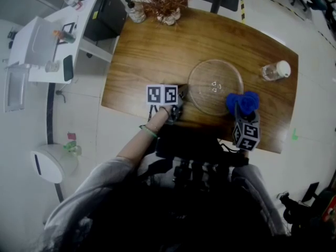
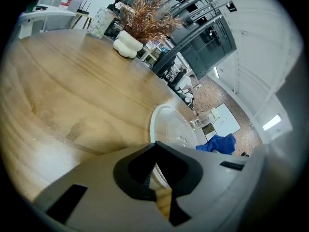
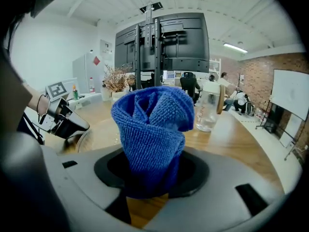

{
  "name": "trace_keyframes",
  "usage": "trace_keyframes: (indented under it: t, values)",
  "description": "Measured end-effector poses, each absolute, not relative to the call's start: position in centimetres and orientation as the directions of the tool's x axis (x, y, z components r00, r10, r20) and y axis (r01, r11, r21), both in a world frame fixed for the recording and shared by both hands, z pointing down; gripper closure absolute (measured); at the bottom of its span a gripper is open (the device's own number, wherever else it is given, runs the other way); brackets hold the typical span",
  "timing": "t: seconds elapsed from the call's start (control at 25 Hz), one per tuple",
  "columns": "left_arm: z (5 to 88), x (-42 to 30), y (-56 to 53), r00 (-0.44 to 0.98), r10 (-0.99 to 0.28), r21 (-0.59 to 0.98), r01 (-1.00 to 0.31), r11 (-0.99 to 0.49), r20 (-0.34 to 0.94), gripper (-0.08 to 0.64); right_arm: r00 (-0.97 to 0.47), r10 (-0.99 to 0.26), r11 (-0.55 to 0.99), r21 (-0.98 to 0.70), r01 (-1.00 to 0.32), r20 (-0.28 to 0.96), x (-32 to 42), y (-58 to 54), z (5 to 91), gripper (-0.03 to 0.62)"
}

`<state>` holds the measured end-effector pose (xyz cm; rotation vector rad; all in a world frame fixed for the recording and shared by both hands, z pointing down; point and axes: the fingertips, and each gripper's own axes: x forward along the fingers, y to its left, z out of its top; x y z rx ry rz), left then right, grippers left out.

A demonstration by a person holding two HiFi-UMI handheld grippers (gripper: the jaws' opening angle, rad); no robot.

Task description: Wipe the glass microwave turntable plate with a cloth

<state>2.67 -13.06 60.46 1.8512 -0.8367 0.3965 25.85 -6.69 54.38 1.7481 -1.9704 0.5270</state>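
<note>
**Two grippers set, cloth poised at the plate's edge**

Both tools are on one job here. The left gripper (image 1: 180,103) sits at the near-left rim of the plate (image 1: 210,75). Its jaws are drawn together on what looks like the glass edge, though the gap is dark, so call that likely. I read it as an anchor, so the slick round glass cannot skate on the polished wooden table (image 1: 147,51).

The right gripper (image 3: 149,190) has its jaws clamped on a blue cloth (image 3: 152,124), bunched into a soft, nubby wad that stands up above them. It hangs at the plate's near-right edge. The plate lies flat mid-table, clear and shallow with a raised lip. A clear bottle (image 1: 274,71) stands well apart to the right, out of the wiping path.
</note>
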Motion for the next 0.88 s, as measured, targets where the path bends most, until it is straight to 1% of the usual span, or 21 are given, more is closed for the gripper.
trace_keyframes:
  t: [0.16, 0.28, 0.44, 0.52, 0.6, 0.68, 0.76, 0.8, 0.88]
  values:
    - [60.4, 2.7, -13.0, 0.712, -0.364, 0.677, -0.695, -0.241, 0.601, 0.565, -0.083, -0.822, 0.123, 0.034, -0.992, 0.564, 26.1, -6.7, 54.0, 0.393]
    - [60.4, 2.7, -13.0, 0.711, -0.362, 0.675, -0.696, -0.244, 0.603, 0.565, -0.139, -0.829, 0.146, -0.030, -0.989, 0.542, 23.8, -6.8, 52.8, 0.393]
    - [60.5, 2.7, -13.0, 0.708, -0.364, 0.672, -0.699, -0.243, 0.605, 0.565, -0.311, -0.815, 0.271, -0.153, -0.950, 0.488, 18.1, -6.8, 51.1, 0.393]
    - [60.5, 2.7, -13.1, 0.705, -0.366, 0.670, -0.702, -0.242, 0.607, 0.565, -0.413, -0.778, 0.348, -0.223, -0.911, 0.474, 14.8, -6.5, 51.5, 0.393]
    - [60.6, 2.7, -13.1, 0.703, -0.367, 0.667, -0.705, -0.242, 0.610, 0.565, -0.497, -0.716, 0.425, -0.258, -0.867, 0.491, 11.6, -6.1, 52.4, 0.393]
    - [60.6, 2.8, -13.1, 0.704, -0.367, 0.668, -0.703, -0.244, 0.608, 0.565, -0.521, -0.664, 0.497, -0.203, -0.844, 0.537, 9.6, -5.9, 53.2, 0.393]
    - [60.5, 2.8, -13.0, 0.705, -0.368, 0.668, -0.703, -0.246, 0.607, 0.565, -0.495, -0.649, 0.530, -0.123, -0.839, 0.578, 9.2, -5.9, 53.9, 0.393]
    - [60.5, 2.8, -13.0, 0.704, -0.367, 0.666, -0.704, -0.246, 0.608, 0.565, -0.487, -0.647, 0.533, -0.108, -0.839, 0.587, 9.4, -6.0, 54.1, 0.393]
    - [60.6, 2.9, -13.0, 0.703, -0.365, 0.665, -0.705, -0.246, 0.610, 0.565, -0.486, -0.649, 0.518, -0.128, -0.846, 0.585, 10.3, -5.9, 54.4, 0.393]
